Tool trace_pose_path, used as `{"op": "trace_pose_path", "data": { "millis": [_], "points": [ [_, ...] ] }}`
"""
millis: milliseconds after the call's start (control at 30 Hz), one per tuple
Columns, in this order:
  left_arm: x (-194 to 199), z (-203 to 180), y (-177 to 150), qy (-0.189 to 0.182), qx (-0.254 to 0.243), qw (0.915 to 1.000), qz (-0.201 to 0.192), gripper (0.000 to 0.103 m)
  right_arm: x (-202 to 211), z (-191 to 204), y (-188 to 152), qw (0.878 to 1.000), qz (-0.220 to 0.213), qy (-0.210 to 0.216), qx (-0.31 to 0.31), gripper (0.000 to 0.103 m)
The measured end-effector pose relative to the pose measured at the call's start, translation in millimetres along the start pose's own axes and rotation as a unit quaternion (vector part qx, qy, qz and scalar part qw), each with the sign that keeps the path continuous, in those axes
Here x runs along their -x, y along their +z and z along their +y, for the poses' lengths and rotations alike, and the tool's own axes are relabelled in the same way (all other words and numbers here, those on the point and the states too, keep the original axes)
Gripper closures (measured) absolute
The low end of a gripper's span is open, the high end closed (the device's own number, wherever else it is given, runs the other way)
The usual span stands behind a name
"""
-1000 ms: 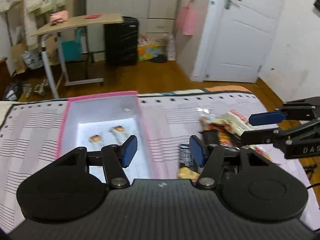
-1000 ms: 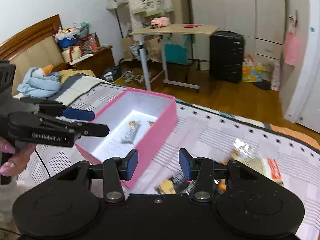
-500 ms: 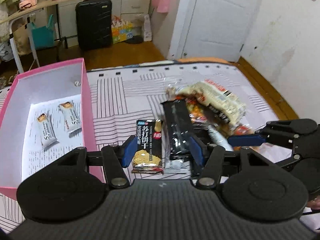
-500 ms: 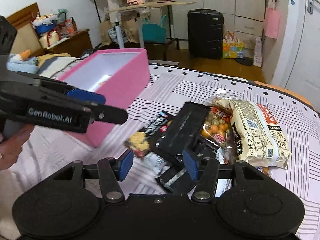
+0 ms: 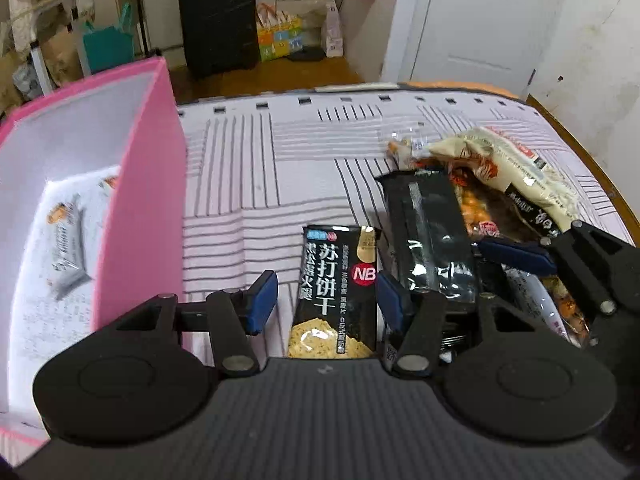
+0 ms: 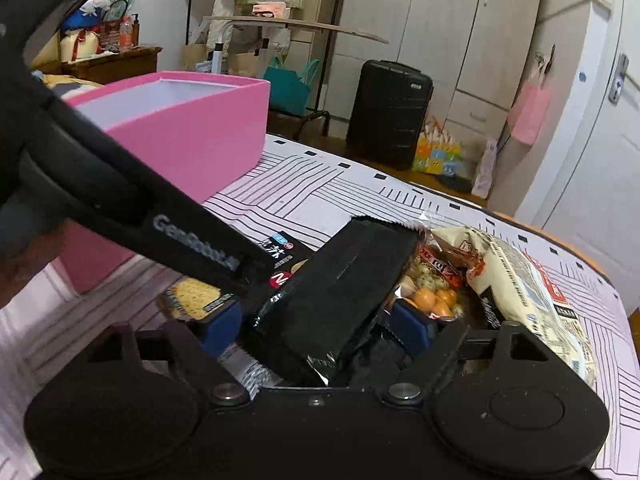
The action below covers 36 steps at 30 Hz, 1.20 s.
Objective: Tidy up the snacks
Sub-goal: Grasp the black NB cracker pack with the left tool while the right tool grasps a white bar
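A pile of snacks lies on the striped bedsheet. A black soda-cracker packet [image 5: 334, 280] lies between the open fingers of my left gripper [image 5: 326, 300]. A long black packet [image 5: 430, 236] lies to its right and also shows in the right wrist view [image 6: 340, 292], between the open fingers of my right gripper [image 6: 318, 326]. A cream noodle bag [image 6: 528, 296] and an orange nut packet [image 6: 430, 296] lie beside it. The pink box [image 5: 140, 208] at the left holds two grey bars [image 5: 66, 240].
A black suitcase [image 5: 218, 16], a folding table [image 6: 288, 26] and a white door [image 5: 476, 20] stand beyond the bed. The bed's wooden edge [image 5: 580, 152] runs along the right. My left gripper's arm [image 6: 120, 192] crosses the right wrist view.
Both grippers have come down and forward onto the snack pile. The left now straddles the cracker packet, the right straddles the long black packet.
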<state>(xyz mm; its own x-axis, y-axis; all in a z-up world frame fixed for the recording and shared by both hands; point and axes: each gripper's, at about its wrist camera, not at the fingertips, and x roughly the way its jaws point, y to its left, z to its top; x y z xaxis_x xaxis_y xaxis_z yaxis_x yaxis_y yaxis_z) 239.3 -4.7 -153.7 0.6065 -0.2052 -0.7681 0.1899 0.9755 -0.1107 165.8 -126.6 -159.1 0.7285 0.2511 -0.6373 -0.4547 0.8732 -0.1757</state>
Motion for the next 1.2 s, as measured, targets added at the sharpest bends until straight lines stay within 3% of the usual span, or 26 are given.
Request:
{"op": "trace_pose_path", "data": {
  "millis": [200, 333, 500, 633, 700, 767, 800, 933, 1100, 1200],
  "points": [
    [-22, 0, -13, 0.010, -0.021, 0.9997, 0.009, 0.046, -10, 10, -6, 1.000, -0.015, -0.009, 0.019, 0.015],
    [-21, 5, -10, -0.016, -0.006, 0.9995, 0.027, 0.046, -5, 9, -10, 0.999, -0.029, -0.006, 0.030, 0.019],
    [-22, 9, -15, -0.044, 0.008, 0.9966, 0.070, 0.044, 3, 6, -16, 1.000, 0.005, 0.027, 0.012, 0.020],
    [-24, -12, -22, 0.000, -0.051, 0.9971, 0.057, 0.044, 4, 11, -20, 0.999, 0.012, 0.050, -0.015, 0.020],
    [-23, -14, -25, 0.010, -0.048, 0.9978, 0.044, 0.044, 1, 17, -21, 0.999, 0.010, 0.047, -0.003, 0.019],
    [-21, -11, -26, 0.014, -0.040, 0.9984, 0.036, 0.056, -3, 20, -22, 0.999, 0.013, 0.044, -0.001, 0.018],
    [-21, -9, -25, 0.011, -0.036, 0.9986, 0.038, 0.056, -3, 22, -23, 0.999, 0.012, 0.043, 0.004, 0.018],
    [-17, -2, -23, 0.010, -0.015, 0.9984, 0.053, 0.057, 2, 27, -22, 0.998, 0.030, 0.058, 0.016, 0.038],
    [-16, -2, -22, 0.001, 0.006, 0.9976, 0.069, 0.056, 11, 29, -17, 0.996, 0.075, 0.047, -0.013, 0.042],
    [-14, -2, -21, 0.018, 0.009, 0.9966, 0.080, 0.056, 16, 24, -13, 0.991, 0.114, 0.044, -0.045, 0.043]
  ]
}}
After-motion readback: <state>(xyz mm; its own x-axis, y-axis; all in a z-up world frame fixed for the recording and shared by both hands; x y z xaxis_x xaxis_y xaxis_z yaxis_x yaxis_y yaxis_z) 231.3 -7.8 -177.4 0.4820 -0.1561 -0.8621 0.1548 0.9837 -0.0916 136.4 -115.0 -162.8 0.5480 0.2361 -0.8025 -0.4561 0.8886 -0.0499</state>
